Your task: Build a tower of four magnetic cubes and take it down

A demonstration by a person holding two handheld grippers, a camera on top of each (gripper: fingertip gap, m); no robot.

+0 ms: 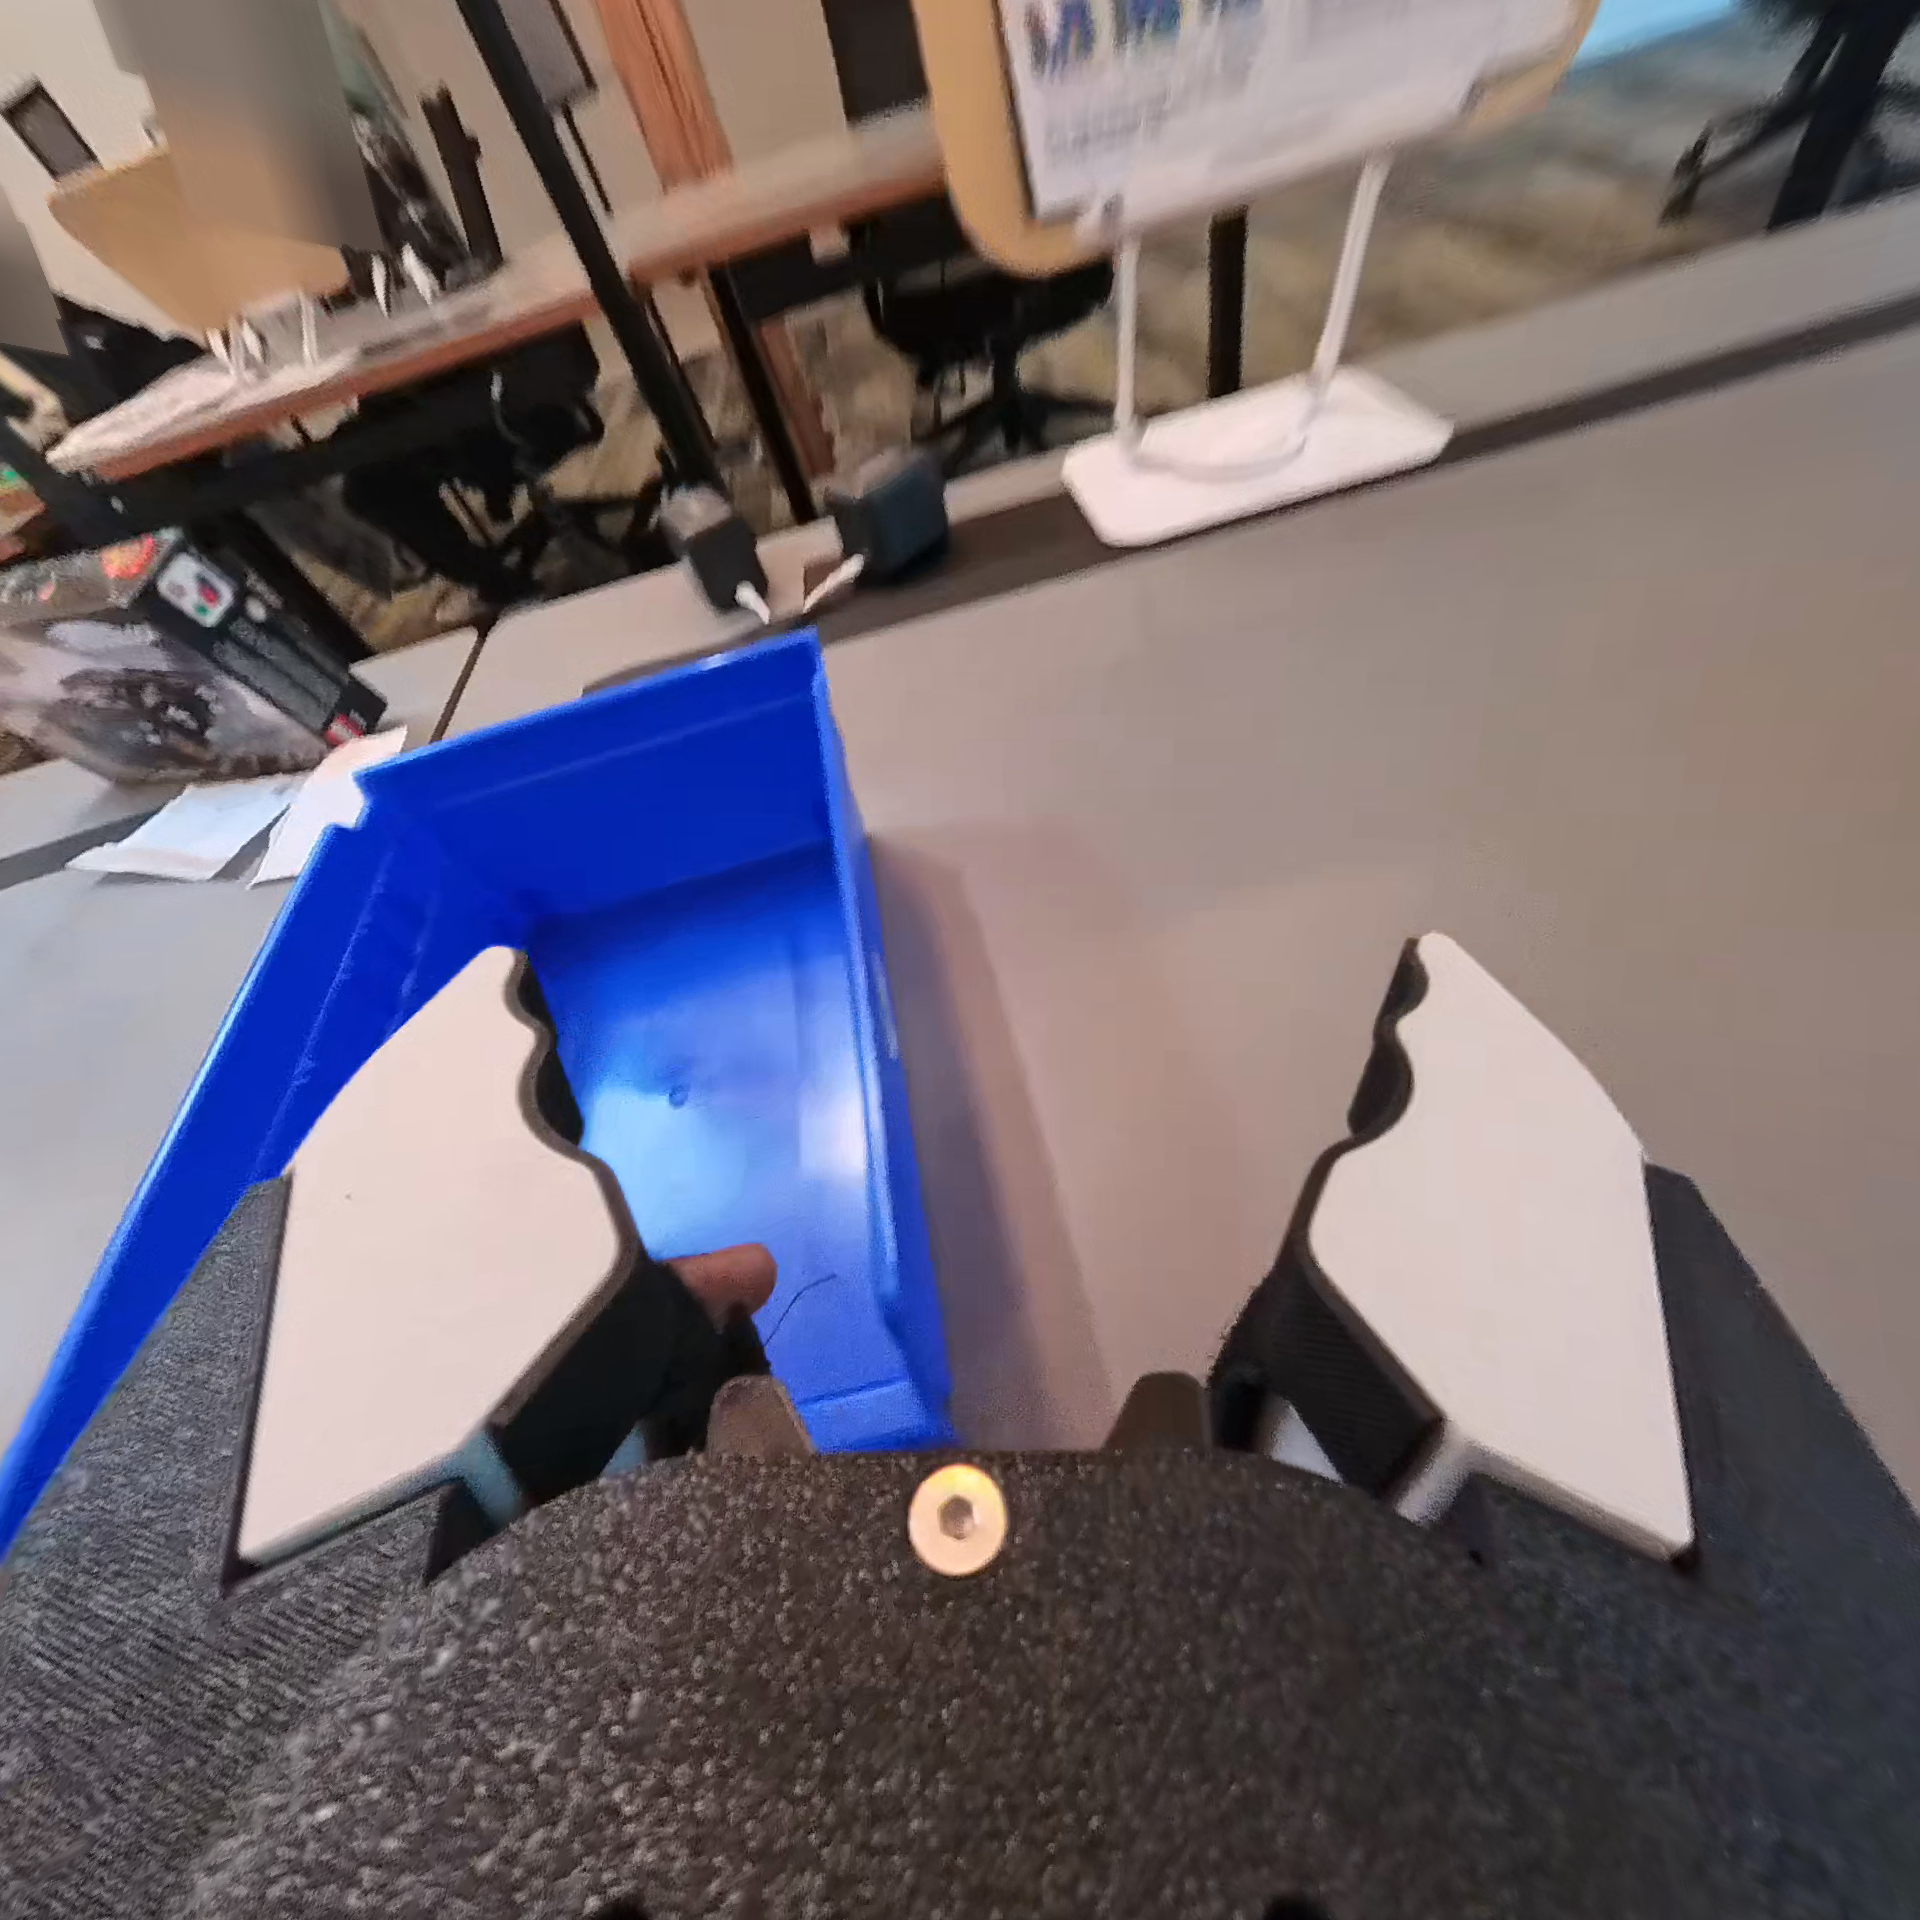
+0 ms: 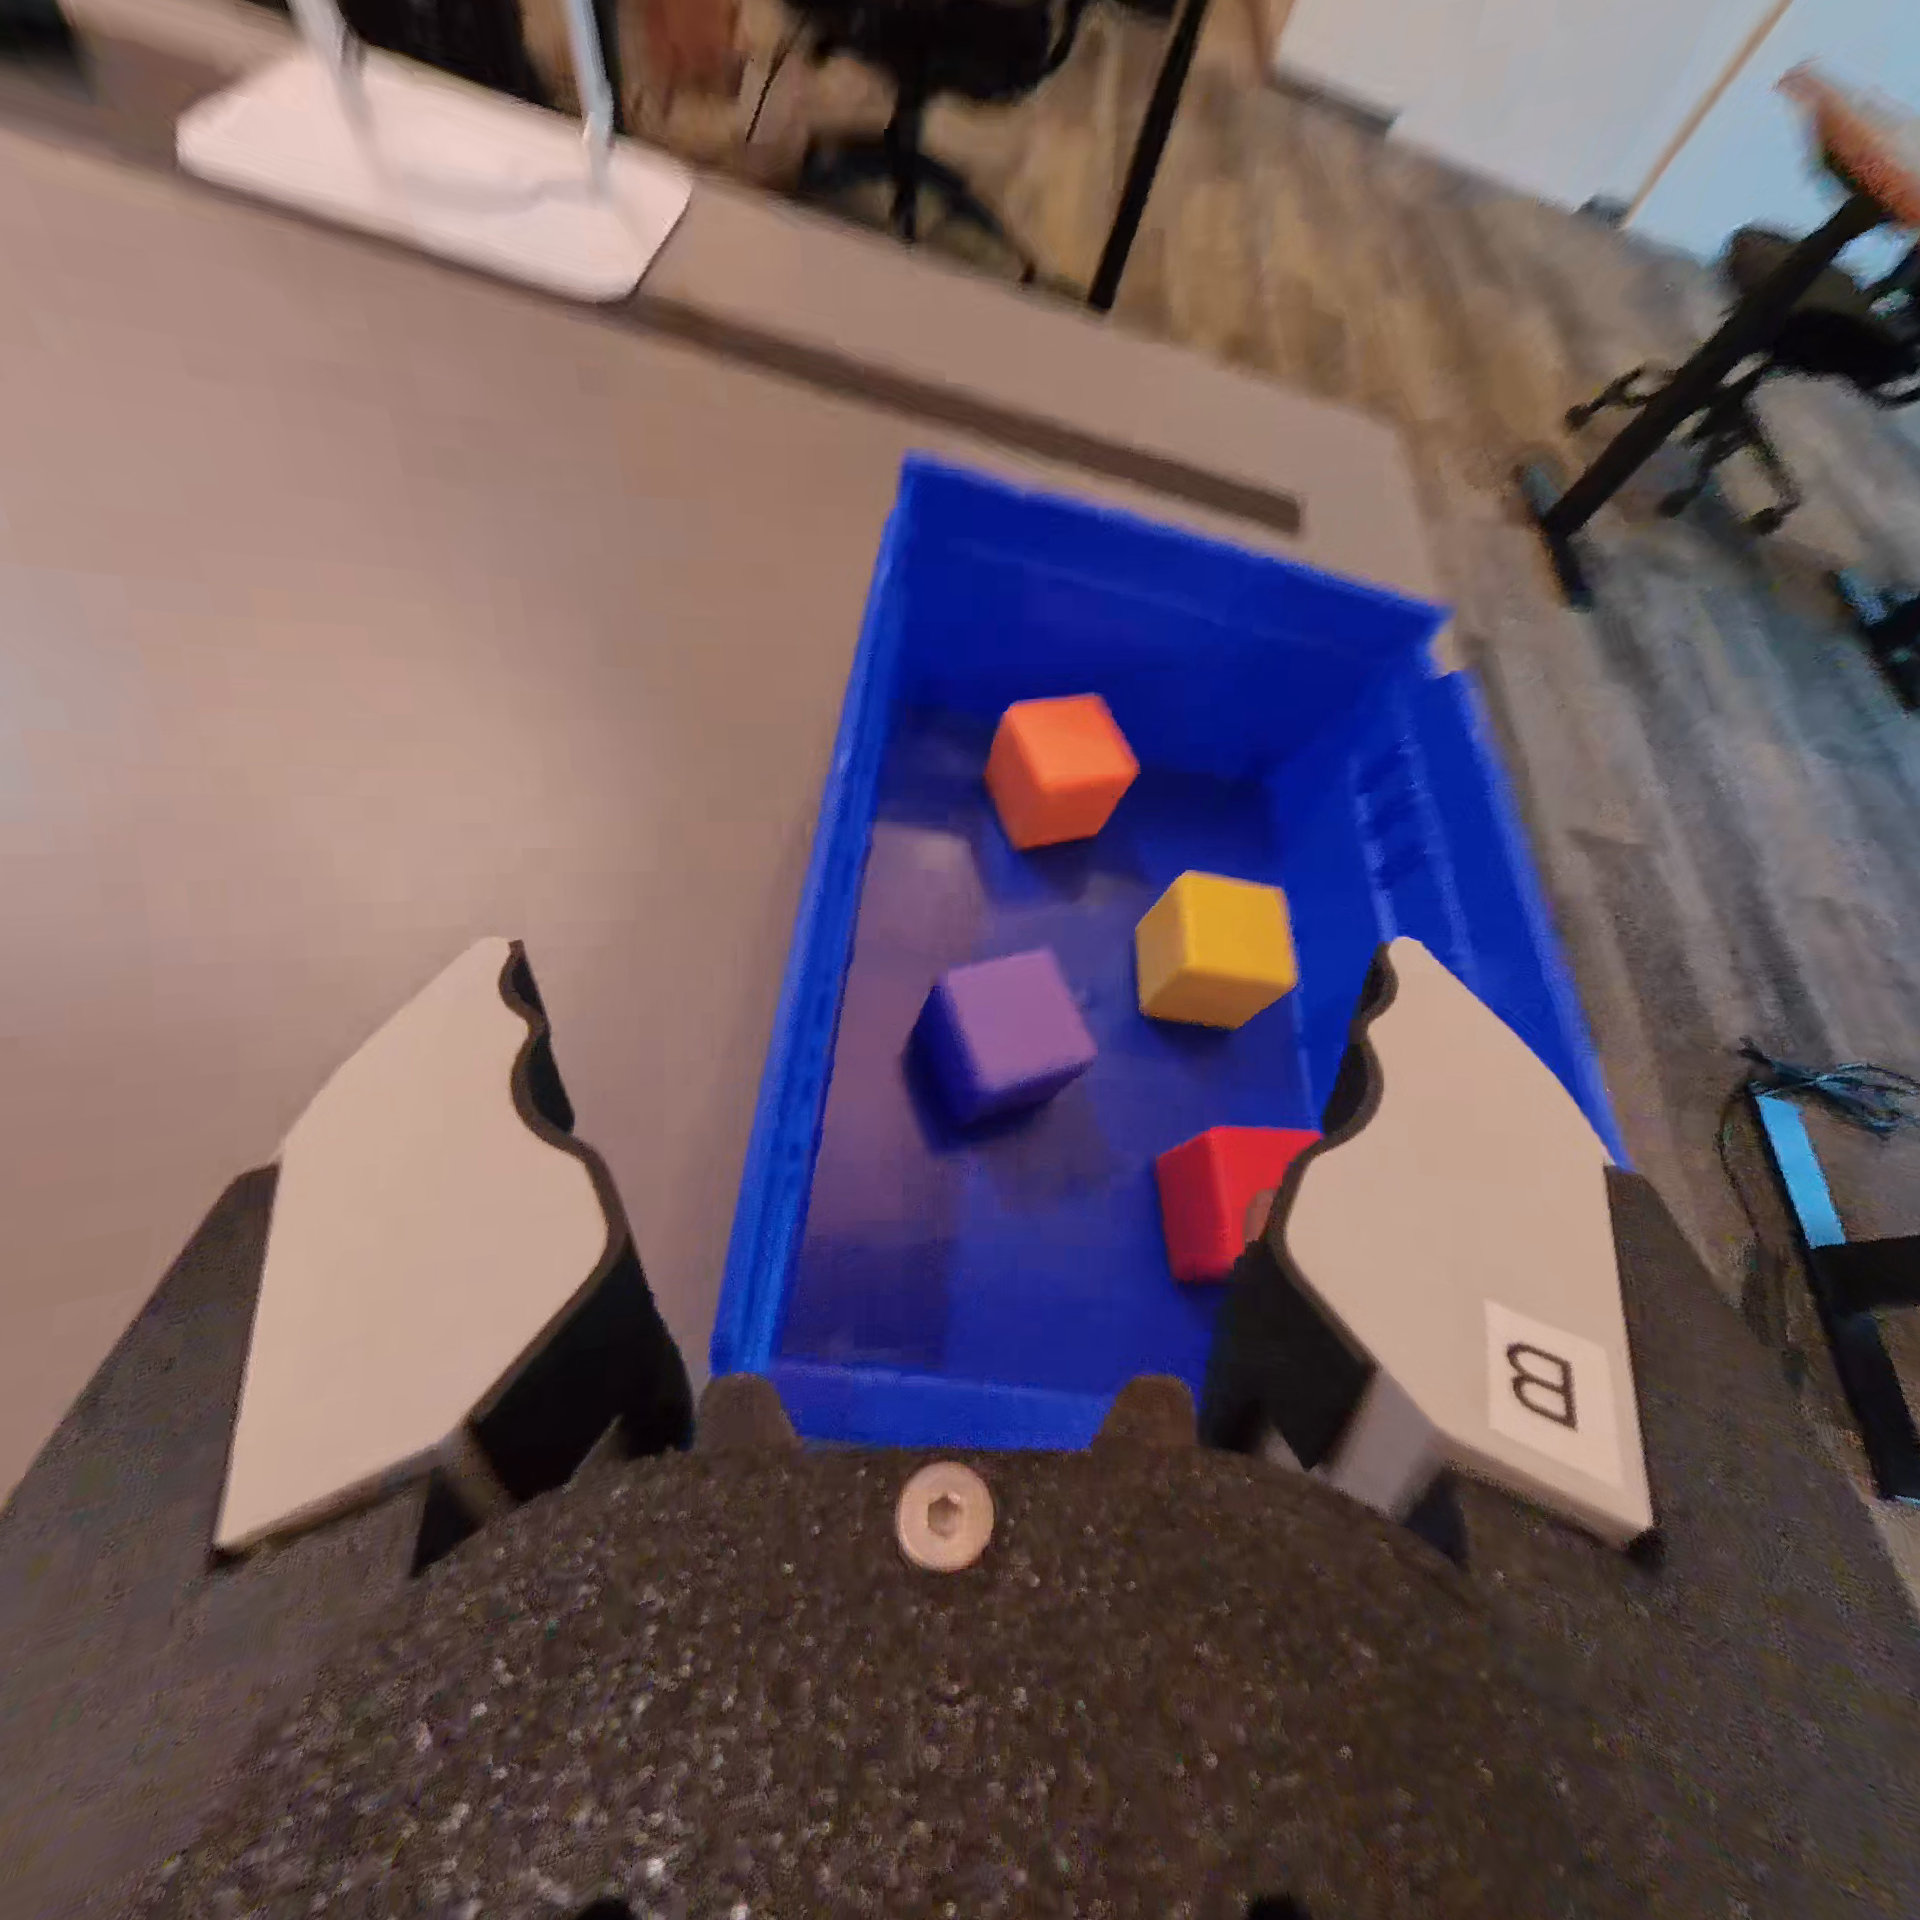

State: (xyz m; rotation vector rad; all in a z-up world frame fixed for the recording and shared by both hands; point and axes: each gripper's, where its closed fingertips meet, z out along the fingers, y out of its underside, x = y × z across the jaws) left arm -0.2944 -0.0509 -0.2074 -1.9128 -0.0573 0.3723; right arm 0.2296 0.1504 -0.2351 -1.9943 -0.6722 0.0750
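left gripper (image 1: pixel 961 1023): fingers wide apart, nothing between the pads; hangs over the near end of a blue bin, left finger (image 1: pixel 447 1143) above the bin's inside, right finger (image 1: pixel 1496 1164) above bare table
left blue bin (image 1: pixel 623 821): floor glossy, no cubes on the visible part; runs from 6 toward 11 o'clock in the left wrist view; a person's fingertip (image 1: pixel 727 1273) shows at its near end, right by the left finger's base
right gripper (image 2: pixel 951 1023): fingers wide apart, grasp bare; held above a second blue bin
right blue bin (image 2: pixel 1143 582): sits at the table's right edge, floor beyond at 3 o'clock
orange cube (image 2: pixel 1060 769): in the bin, far end, 12 o'clock
yellow cube (image 2: pixel 1216 948): in the bin, 2 o'clock of the purple cube, near the right wall
purple cube (image 2: pixel 1003 1029): in the bin, mid floor, toward the left wall
red cube (image 2: pixel 1216 1195): in the bin, near right corner, partly hidden behind the right finger (image 2: pixel 1455 1195)
cubes: all four lie loose and apart, none stacked
table (image 2: pixel 364 623): grey-brown
white stand base (image 1: pixel 1257 457): far table edge, 1 o'clock in the left wrist view
focus: both views motion-blurred
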